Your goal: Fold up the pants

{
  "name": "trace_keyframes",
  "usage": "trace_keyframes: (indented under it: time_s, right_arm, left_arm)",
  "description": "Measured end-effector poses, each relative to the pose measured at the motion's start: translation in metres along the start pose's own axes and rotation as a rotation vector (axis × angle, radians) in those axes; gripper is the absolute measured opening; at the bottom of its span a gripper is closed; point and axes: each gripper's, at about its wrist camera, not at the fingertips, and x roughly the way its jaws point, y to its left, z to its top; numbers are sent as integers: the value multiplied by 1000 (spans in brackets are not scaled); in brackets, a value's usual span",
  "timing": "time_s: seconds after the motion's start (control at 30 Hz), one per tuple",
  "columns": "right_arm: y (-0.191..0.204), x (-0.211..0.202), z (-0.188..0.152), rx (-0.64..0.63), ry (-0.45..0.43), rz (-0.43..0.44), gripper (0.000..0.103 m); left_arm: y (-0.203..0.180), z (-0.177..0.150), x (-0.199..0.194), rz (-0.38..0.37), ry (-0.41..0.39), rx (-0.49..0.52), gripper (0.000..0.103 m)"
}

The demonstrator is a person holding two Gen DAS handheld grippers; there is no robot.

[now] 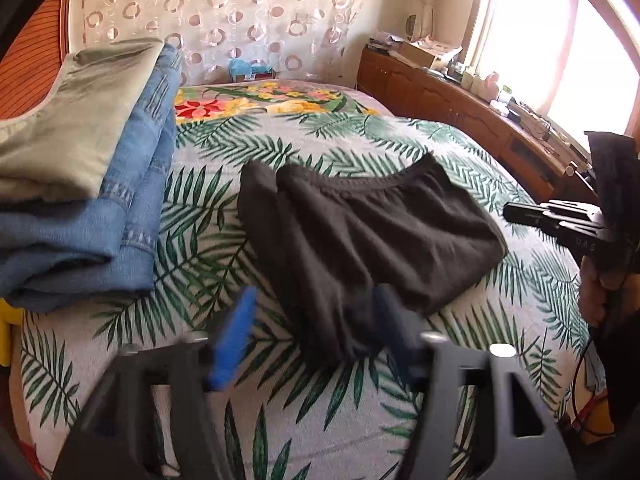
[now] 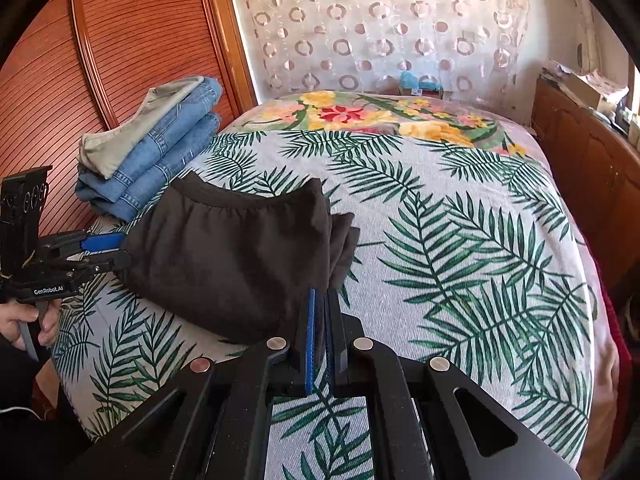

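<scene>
Left gripper: the jaws stand wide apart. One blue pad sits clear to the left of the cloth; the other finger lies at the near edge of the dark pants. A fold of fabric lies between the fingers, but neither pad presses on it. Nothing is held.

Right gripper: the jaws are fully closed, pad against pad. Whether a thin layer of the pants' near edge is caught between them cannot be told; the tips sit at that edge.

Work piece: the dark pants lie on the leaf-print bedspread, already doubled into a compact bundle. The elastic waistband faces the far side; the folded legs show as stacked layers at one end.

Handling, as judged: the fabric appears light, soft and limp. It has no stiffness and will sag and slide when lifted from a single point. It is not fragile. Layers may shift against each other.

Recommended hold: grip through all layers at the two near corners, one gripper per corner, and keep the edge taut.

Adjacent: a stack of folded jeans lies near the wooden headboard.
</scene>
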Motion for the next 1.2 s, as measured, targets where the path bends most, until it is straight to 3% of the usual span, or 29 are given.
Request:
trace_keyframes:
  time_s: [0.17,0.27,0.33,0.4,0.8,1.07,1.2]
  right_arm:
    - [6,10,10,-24,2,-1,6]
    - [7,19,17,-30,7,-6,18]
    - [7,26,20,-29,17,-20,35]
    - [5,34,23,-26,22,-25,42]
    - [4,82,42,-22,71,-48,46]
    - [2,84,38,-28,48,-29,59]
    - [12,85,36,-85,63,-62,69]
  left_arm:
    - [-1,14,12,1,10,-1,81]
    - [-1,23,16,9,-5,-13,81]
    - [-1,29,19,6,-9,-16,81]
    - [-2,35,22,21,-11,-8,81]
    - [12,49,44,69,4,-27,81]
    - [19,48,55,76,26,-40,81]
    - [20,48,61,67,39,-45,81]
